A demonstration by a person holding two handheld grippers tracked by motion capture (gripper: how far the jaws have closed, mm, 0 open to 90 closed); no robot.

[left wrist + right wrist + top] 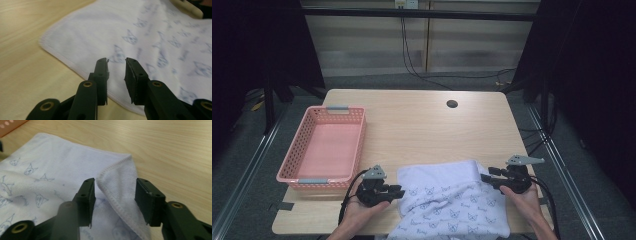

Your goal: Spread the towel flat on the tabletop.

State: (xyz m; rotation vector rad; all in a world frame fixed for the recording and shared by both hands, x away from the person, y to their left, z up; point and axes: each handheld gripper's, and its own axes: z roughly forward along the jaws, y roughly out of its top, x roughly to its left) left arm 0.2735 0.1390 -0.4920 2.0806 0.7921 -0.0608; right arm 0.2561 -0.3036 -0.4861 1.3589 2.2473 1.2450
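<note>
My left gripper (398,192) sits at the left edge of the white towel (447,200), jaws pointing toward it. Along its own jaws (117,65) I see them slightly apart, with a narrow gap between the pads, poised just over the towel's hemmed border (62,60); they clamp nothing.

My right gripper (486,179) sits at the towel's right edge, jaws pointing toward it. In the right gripper view (115,188) my jaws stand wide apart, and a folded-over corner of the towel (120,177) rises between them. Neither pad presses on the cloth.

The towel, printed with small blue cat faces (130,37), lies on the wooden table (422,125) at the near edge, between my two grippers.

A pink plastic basket (357,145) rests left of the towel, just beyond my left gripper. A round hole (452,104) in the tabletop lies well beyond the towel.
</note>
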